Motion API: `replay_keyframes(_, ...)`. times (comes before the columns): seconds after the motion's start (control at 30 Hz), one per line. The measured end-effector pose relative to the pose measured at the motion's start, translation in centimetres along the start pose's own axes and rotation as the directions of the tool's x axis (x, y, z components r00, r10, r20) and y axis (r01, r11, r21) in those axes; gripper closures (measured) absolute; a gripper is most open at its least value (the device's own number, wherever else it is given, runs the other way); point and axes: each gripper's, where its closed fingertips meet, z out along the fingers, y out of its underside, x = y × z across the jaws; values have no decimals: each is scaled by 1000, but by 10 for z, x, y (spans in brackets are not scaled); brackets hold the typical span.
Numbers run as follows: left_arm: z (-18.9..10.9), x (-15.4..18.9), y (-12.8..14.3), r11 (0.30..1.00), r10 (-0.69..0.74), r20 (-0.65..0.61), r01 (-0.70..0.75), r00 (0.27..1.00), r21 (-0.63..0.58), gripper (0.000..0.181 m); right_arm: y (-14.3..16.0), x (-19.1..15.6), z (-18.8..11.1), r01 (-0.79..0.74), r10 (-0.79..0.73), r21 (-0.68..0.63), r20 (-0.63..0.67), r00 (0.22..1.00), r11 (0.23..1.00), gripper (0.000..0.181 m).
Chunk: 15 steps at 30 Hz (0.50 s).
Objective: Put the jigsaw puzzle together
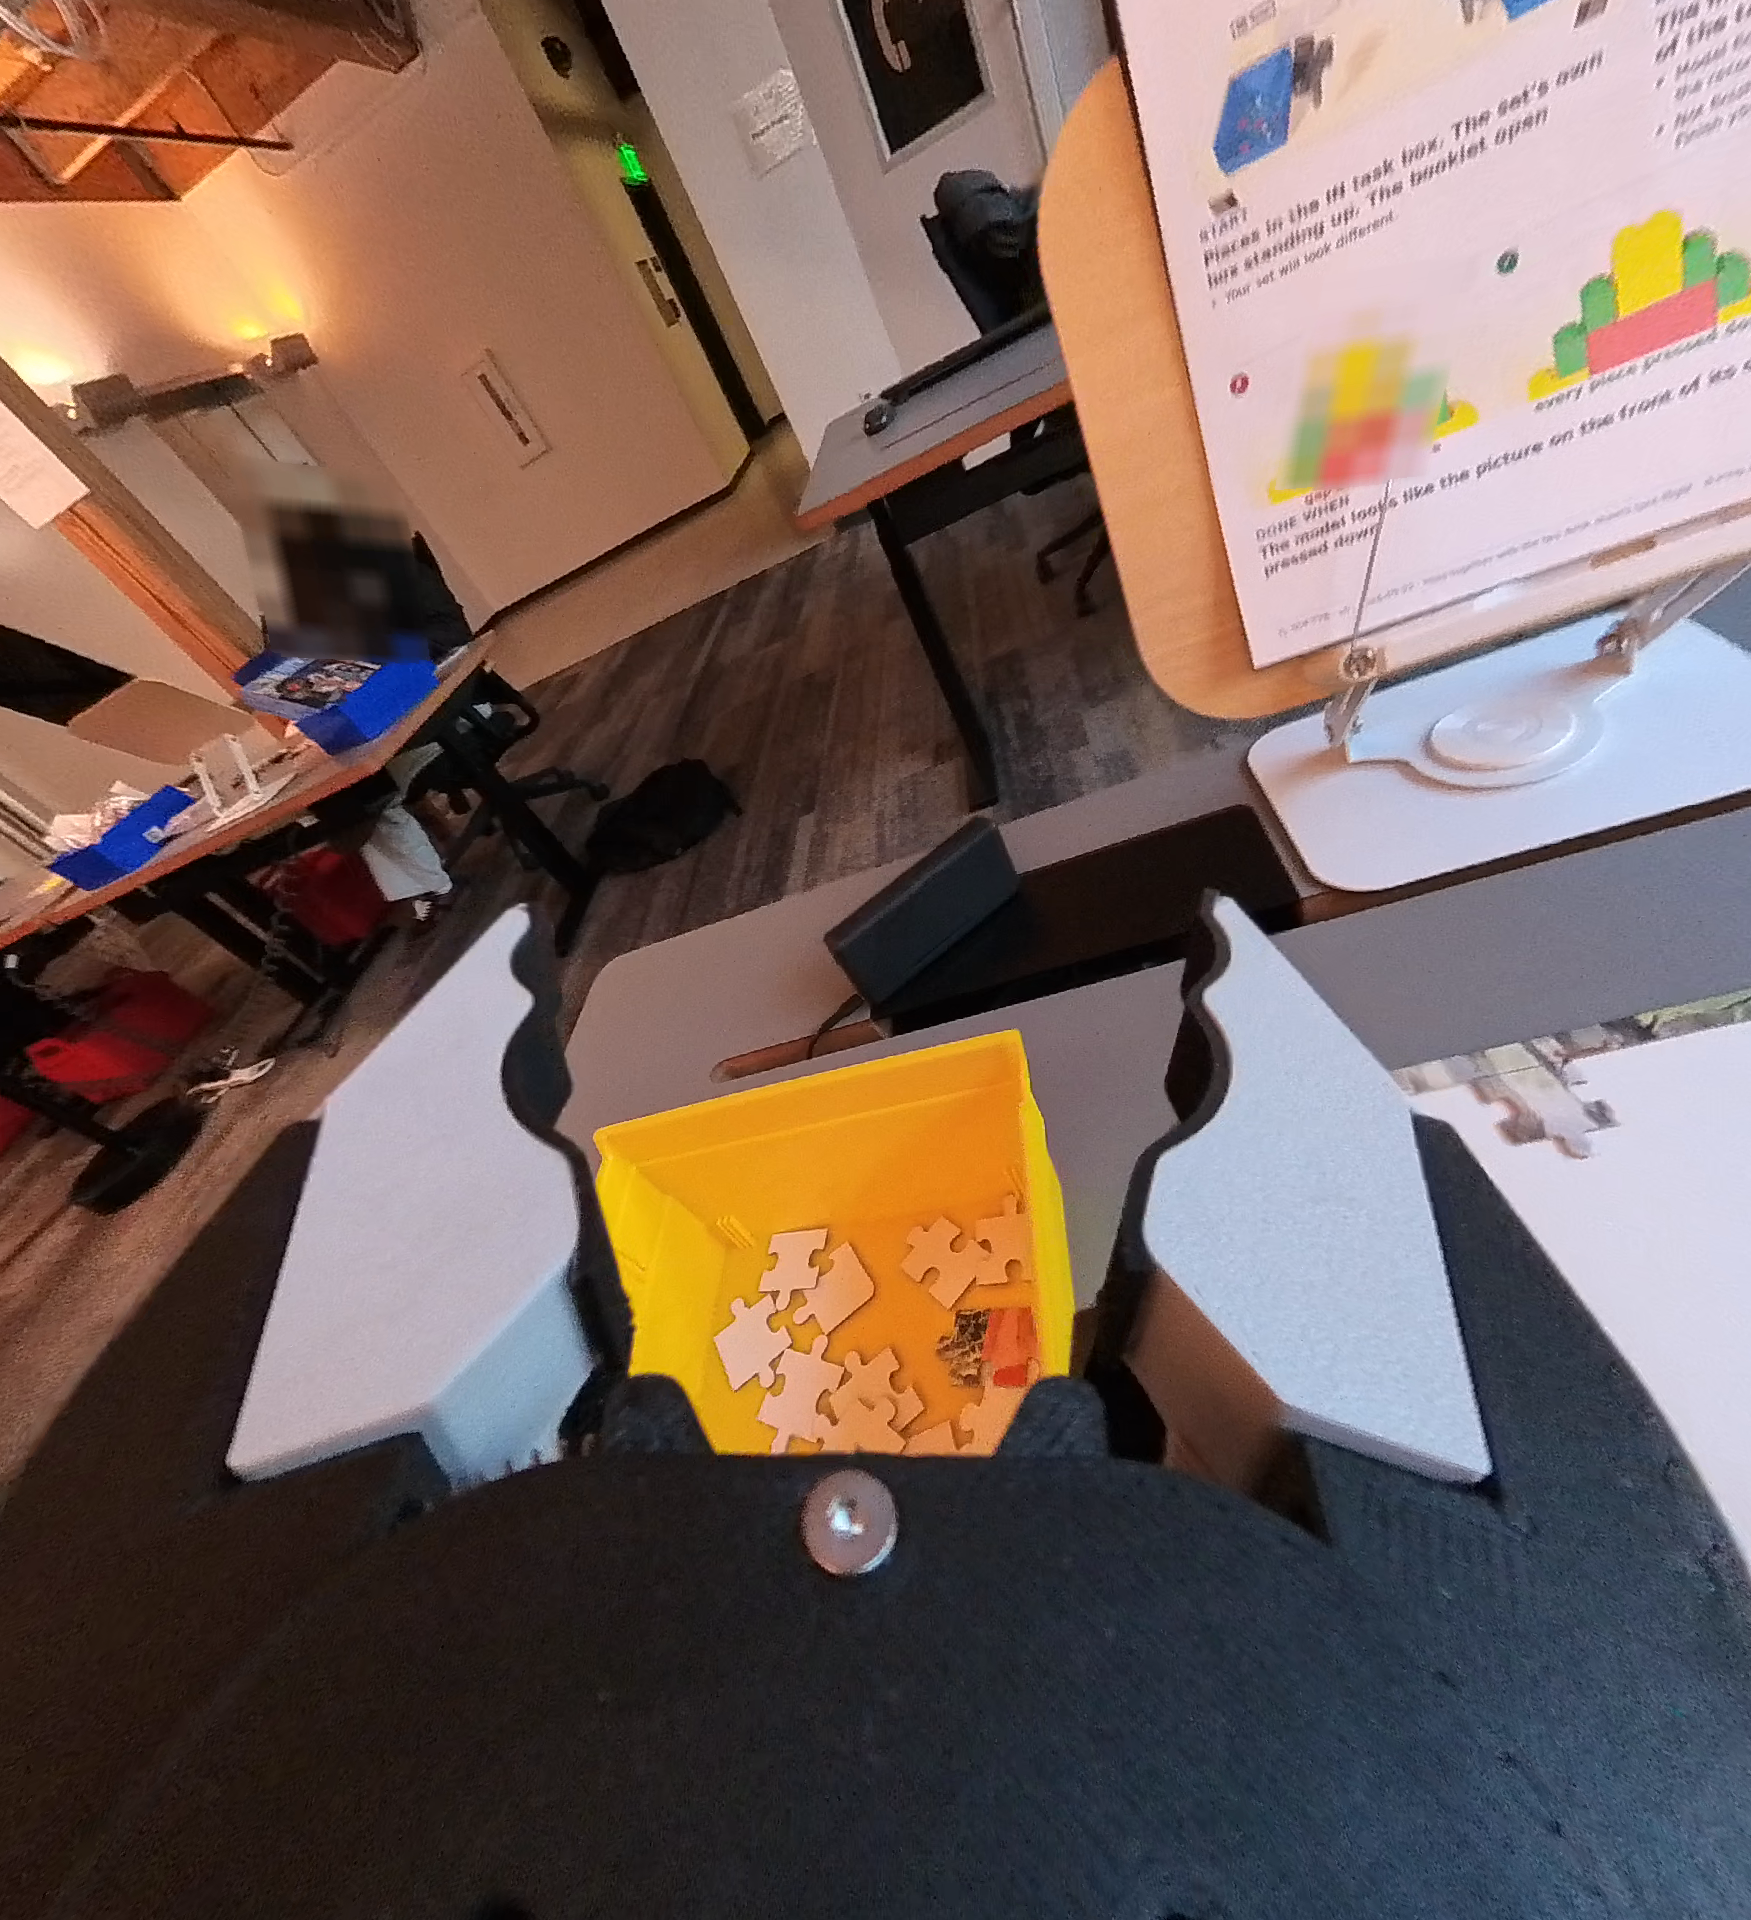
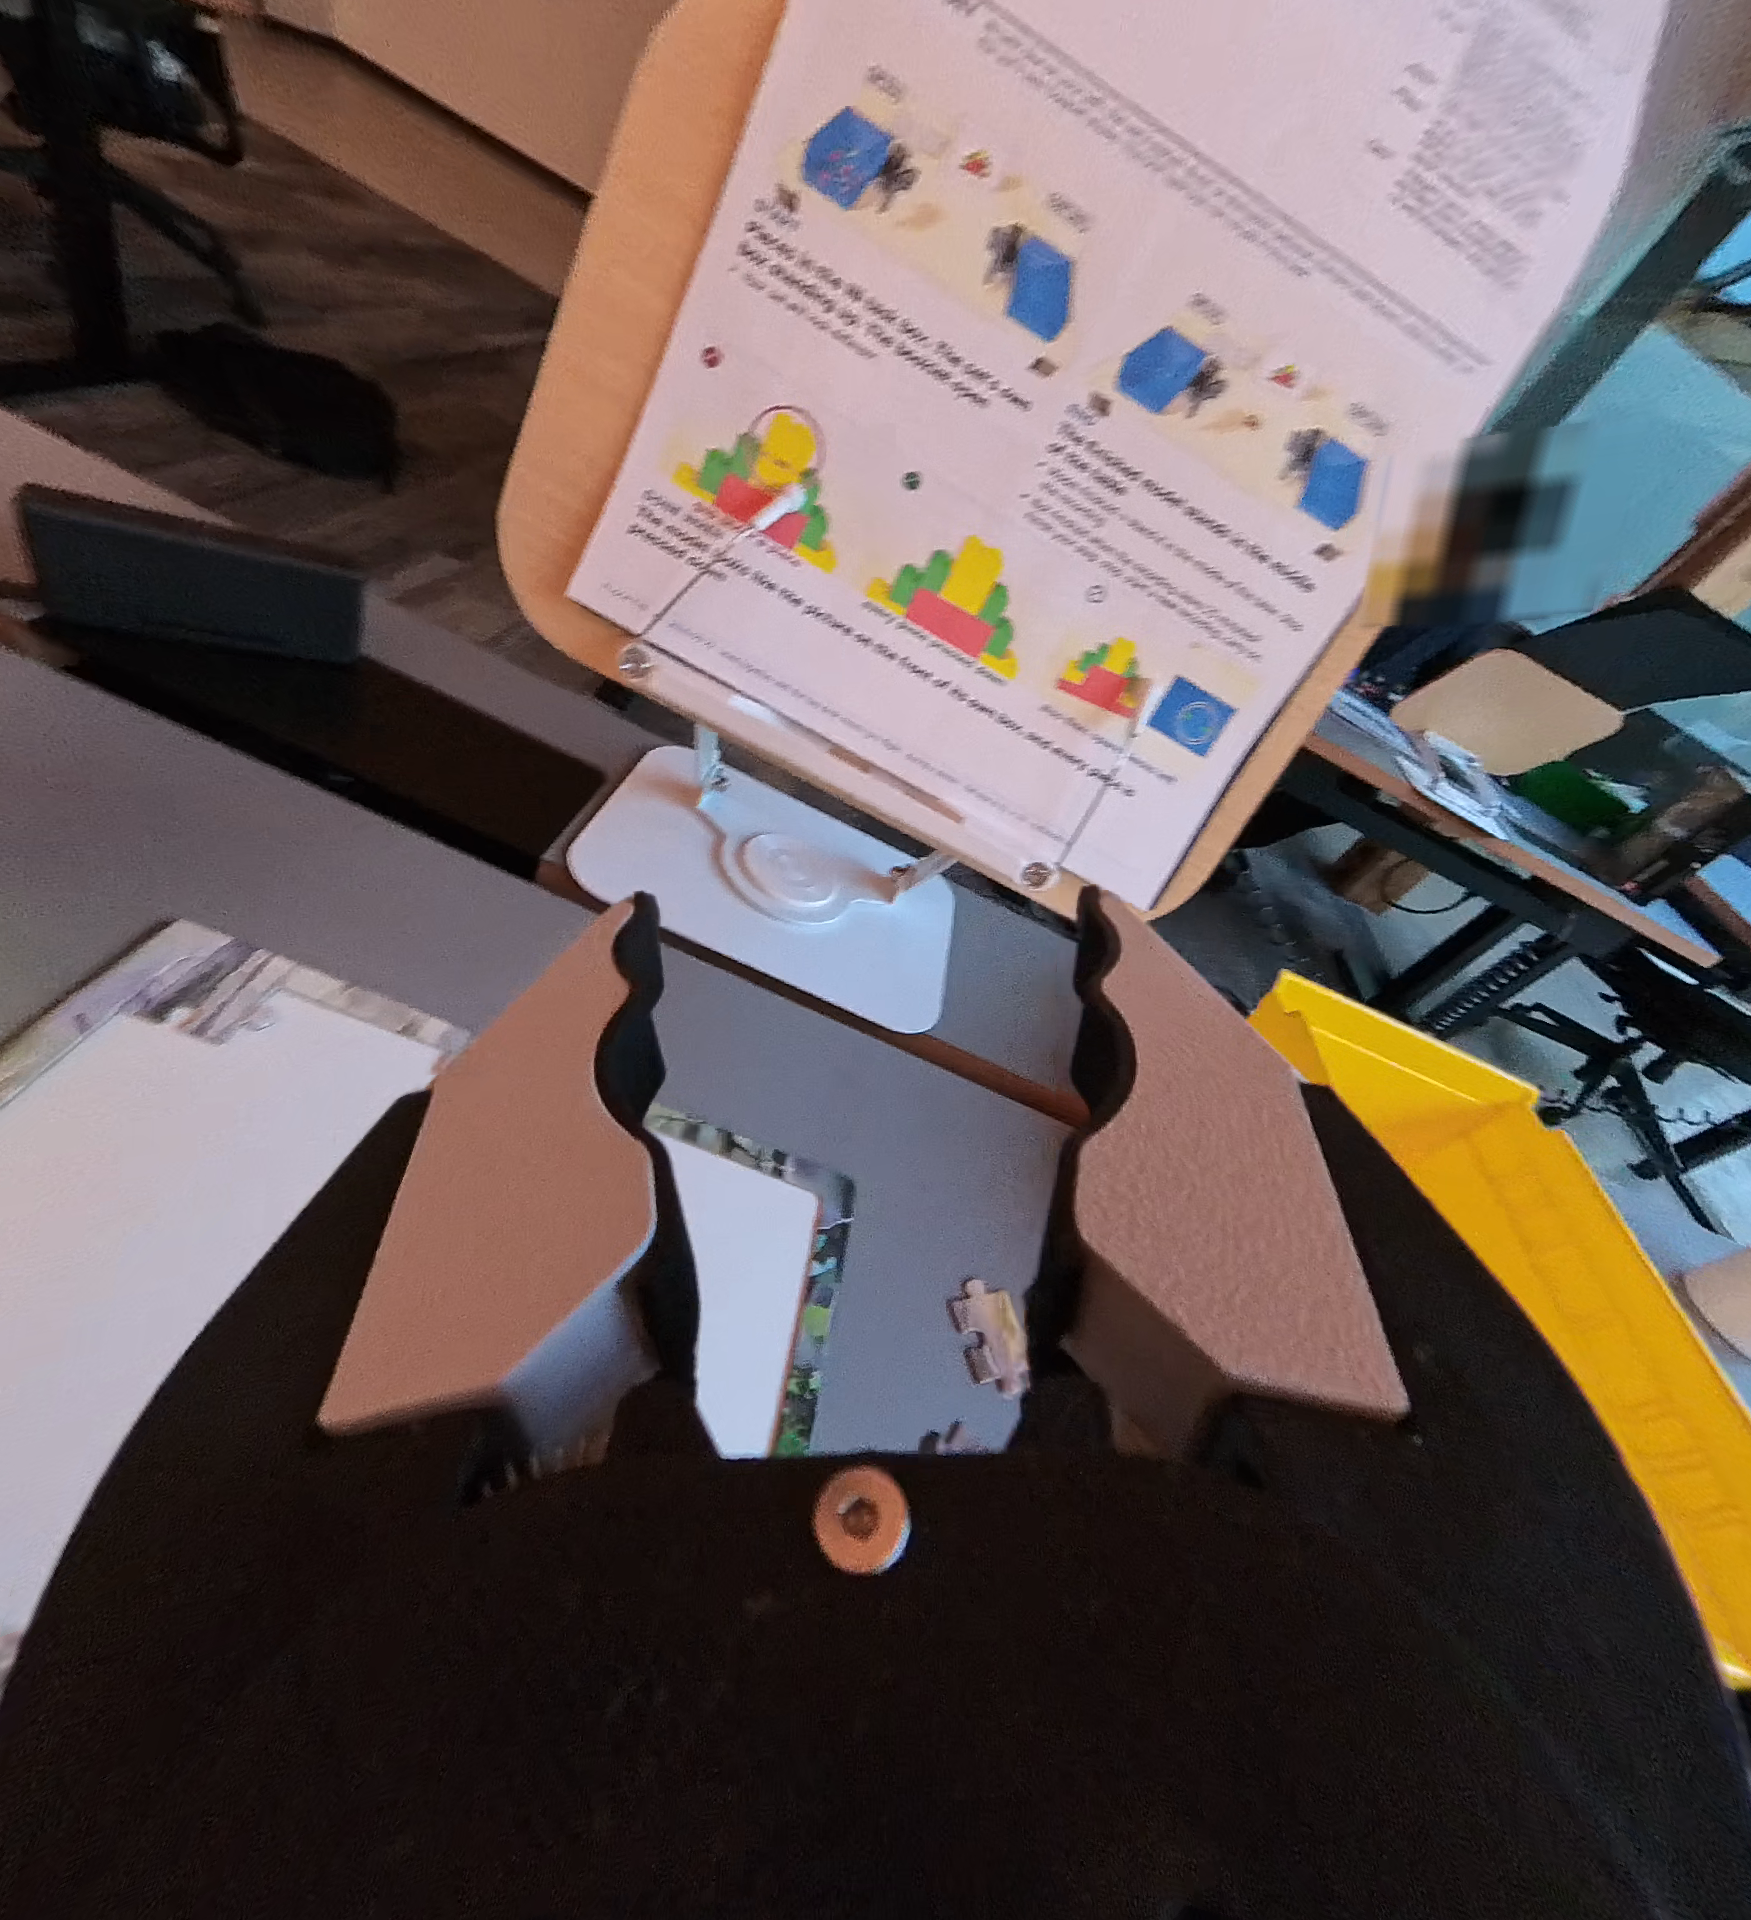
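Left tongs (image 1: 855, 1049) spread, empty, above yellow bin (image 1: 1042, 1164) of loose jigsaw pieces (image 1: 809, 1340), mostly blank side up. Right tongs (image 2: 866, 1023) spread, empty, over grey worktop (image 2: 938, 1226); partly built puzzle border (image 2: 829, 1278) left of single loose piece (image 2: 990, 1325). Second yellow bin (image 2: 1536, 1236) at right.

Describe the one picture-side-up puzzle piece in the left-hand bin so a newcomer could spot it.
Find the yellow bin on the grey table, framed by the open left gripper. Near its right wall lies the orange-and-black piece; the pieces around it show blank white backs.
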Motion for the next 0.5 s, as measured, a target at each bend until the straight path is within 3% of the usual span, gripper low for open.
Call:
replay_keyframes(0.3,-29,-53,-22,990,-103,55,97,993,104,66,10,48,6,-61,60,3,-138,989,998,99)
replay_keyframes(0.5,-33,-54,-27,990,-80,73,70,994,121,66,1,53,4,-197,206,108,-82,975,974,103)
